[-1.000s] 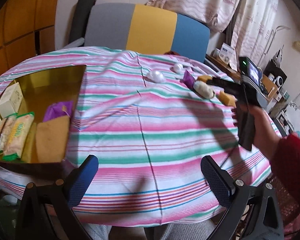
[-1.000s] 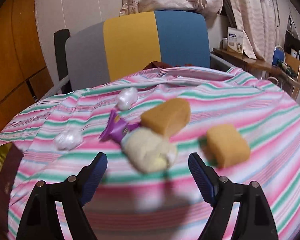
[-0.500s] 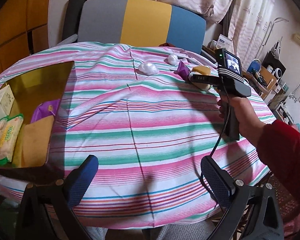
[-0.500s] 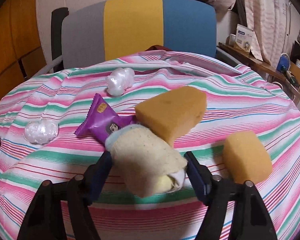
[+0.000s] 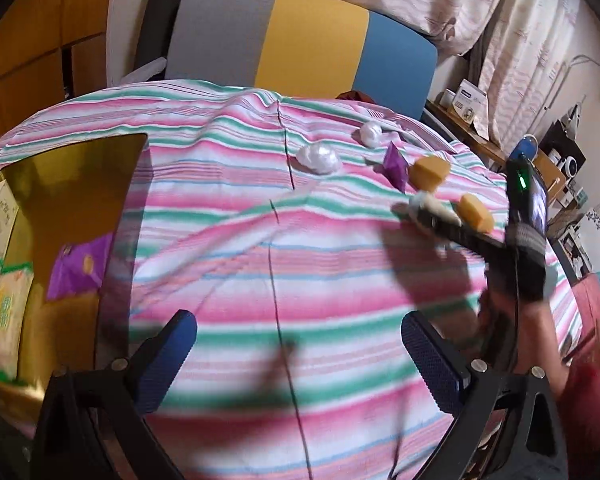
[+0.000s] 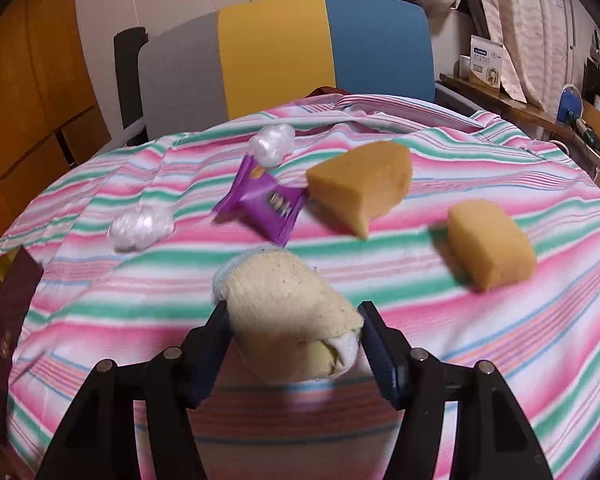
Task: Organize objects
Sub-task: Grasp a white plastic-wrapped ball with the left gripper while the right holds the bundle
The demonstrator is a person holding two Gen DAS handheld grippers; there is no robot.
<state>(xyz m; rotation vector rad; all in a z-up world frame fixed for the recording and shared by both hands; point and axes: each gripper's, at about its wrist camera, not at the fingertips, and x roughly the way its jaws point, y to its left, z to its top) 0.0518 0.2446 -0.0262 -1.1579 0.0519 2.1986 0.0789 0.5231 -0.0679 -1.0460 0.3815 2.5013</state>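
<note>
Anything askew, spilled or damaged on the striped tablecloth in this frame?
Nothing spilled or damaged. The tablecloth is rumpled into ridges near the chair, and the larger yellow sponge rests tilted beside the purple snack packet.

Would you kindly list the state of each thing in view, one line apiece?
Right gripper: jaws just closing, pads pressing on the cream rolled cloth.
Left gripper: open, nothing between its jaws.
Purple snack packet: sealed, lying on the tablecloth.
Gold-lined box: open, partly filled.
</note>
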